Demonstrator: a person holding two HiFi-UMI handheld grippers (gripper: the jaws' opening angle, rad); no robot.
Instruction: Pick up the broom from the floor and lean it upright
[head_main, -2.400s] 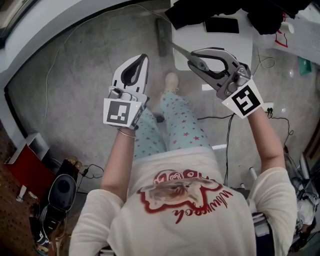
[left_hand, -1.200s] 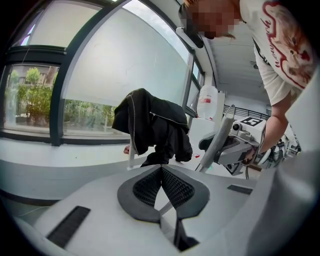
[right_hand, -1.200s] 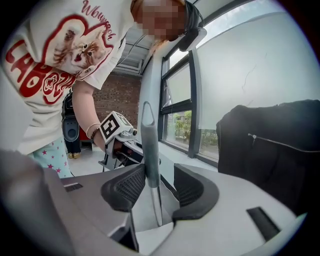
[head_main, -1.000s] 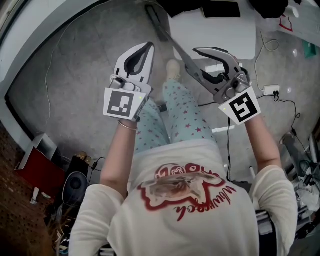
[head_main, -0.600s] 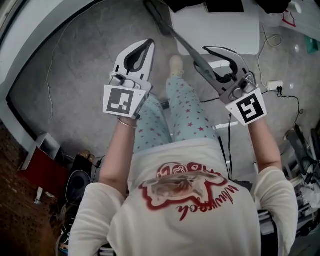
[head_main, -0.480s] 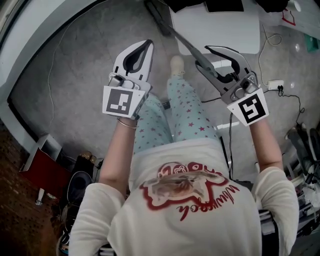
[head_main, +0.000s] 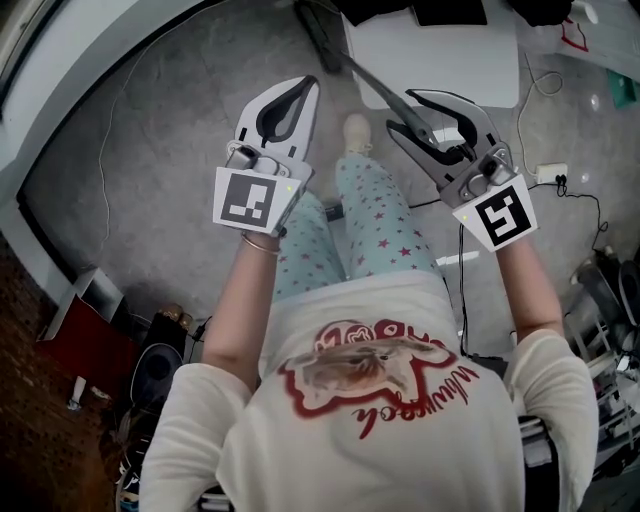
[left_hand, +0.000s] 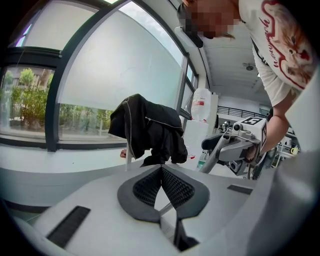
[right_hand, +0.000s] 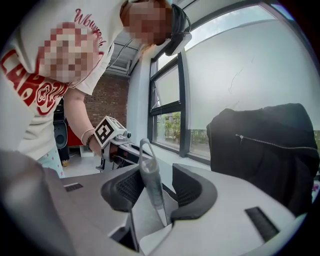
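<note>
Between the right gripper's jaws: thin grey broom, looped handle end sticking up, jaws clamped on it. Head view: broom slants from right gripper down to its dark head at the grey concrete floor, beside a white table. Left gripper jaws pressed together, nothing between, well apart from the broom.

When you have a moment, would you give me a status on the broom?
Left gripper shut, empty. Right gripper shut on broom near the handle's end. Broom slanted, not yet leaned upright. White table close by its head.
</note>
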